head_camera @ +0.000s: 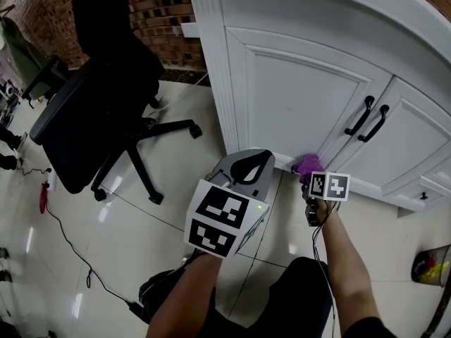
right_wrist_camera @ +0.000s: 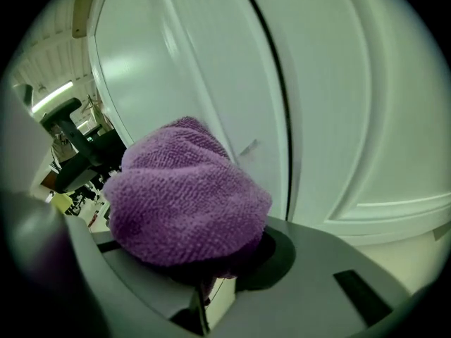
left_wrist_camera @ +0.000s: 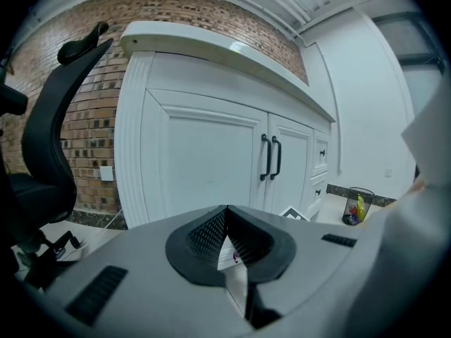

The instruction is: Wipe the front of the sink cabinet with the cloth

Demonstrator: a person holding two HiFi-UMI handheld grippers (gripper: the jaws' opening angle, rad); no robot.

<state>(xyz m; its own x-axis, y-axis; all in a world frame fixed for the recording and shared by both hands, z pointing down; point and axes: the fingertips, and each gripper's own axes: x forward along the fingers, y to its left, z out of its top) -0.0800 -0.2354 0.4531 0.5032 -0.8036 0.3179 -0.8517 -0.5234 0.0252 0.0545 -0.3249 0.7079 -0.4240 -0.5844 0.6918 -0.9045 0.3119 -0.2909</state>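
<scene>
Cloth (right_wrist_camera: 187, 196), purple and bunched into a ball, is clamped in the jaws of the right gripper (head_camera: 310, 177). It sits low against the front of the white sink cabinet (head_camera: 303, 97), at the bottom edge of the left door, beside the gap between the two doors. The left gripper (head_camera: 259, 162) hangs just left of it, apart from the cabinet, its jaws closed together with nothing between them. Higher up, two black handles (head_camera: 360, 115) stand side by side where the doors meet. On the pale tiled floor (head_camera: 106, 238) to the left stands a black office chair (head_camera: 91, 111), with a black cable (head_camera: 77, 252) trailing near it. A bin (head_camera: 431, 266) stands at the far right, and a brick wall (head_camera: 158, 13) runs behind the chair.
</scene>
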